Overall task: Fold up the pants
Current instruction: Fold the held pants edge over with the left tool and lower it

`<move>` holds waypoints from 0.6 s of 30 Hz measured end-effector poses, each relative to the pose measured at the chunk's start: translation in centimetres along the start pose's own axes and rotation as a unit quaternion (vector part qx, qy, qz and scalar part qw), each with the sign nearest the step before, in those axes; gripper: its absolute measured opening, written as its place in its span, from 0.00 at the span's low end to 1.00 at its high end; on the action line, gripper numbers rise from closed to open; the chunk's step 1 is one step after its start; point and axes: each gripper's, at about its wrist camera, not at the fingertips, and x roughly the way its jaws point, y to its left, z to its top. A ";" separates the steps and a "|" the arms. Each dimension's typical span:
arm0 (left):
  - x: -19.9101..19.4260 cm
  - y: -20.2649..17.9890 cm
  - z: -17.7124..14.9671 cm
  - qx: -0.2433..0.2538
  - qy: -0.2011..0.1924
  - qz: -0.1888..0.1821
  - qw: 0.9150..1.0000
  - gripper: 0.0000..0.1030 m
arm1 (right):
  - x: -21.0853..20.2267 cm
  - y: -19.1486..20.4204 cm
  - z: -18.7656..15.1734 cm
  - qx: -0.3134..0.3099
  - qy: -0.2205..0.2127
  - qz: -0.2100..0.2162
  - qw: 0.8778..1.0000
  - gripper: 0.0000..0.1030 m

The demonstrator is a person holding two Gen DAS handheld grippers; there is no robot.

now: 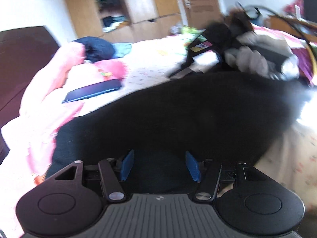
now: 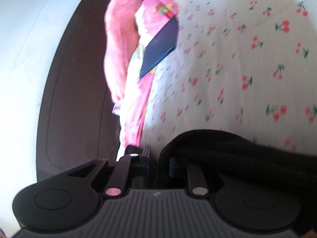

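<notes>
The black pants lie on a bed with a white cherry-print sheet. In the left wrist view my left gripper is open, its blue pads spread wide right over the near edge of the pants. The right gripper shows blurred at the pants' far end, held by a gloved hand. In the right wrist view my right gripper is shut on a bunched edge of the black pants, which hangs to the right.
A pink blanket and pillows lie bunched at the head of the bed by a dark headboard. A dark blue flat book-like thing rests on them. Wooden wardrobes stand behind. Clutter sits at the right.
</notes>
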 end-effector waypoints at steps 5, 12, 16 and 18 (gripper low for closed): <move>-0.6 2.5 0.0 -0.014 -0.010 0.064 0.998 0.73 | -0.4 -2.0 -0.6 -0.002 0.006 0.011 1.000 0.22; -0.3 6.3 -0.7 -0.054 0.003 0.116 0.992 0.81 | -0.9 2.5 -2.1 -0.128 0.035 -0.055 0.990 0.10; 0.6 7.9 -1.3 -0.083 0.011 0.129 0.988 0.83 | -0.5 4.3 -0.5 -0.143 -0.035 -0.086 0.985 0.08; 1.3 8.6 -2.0 -0.094 0.029 0.134 0.986 0.83 | 1.2 4.4 -0.2 -0.159 -0.042 -0.128 0.978 0.08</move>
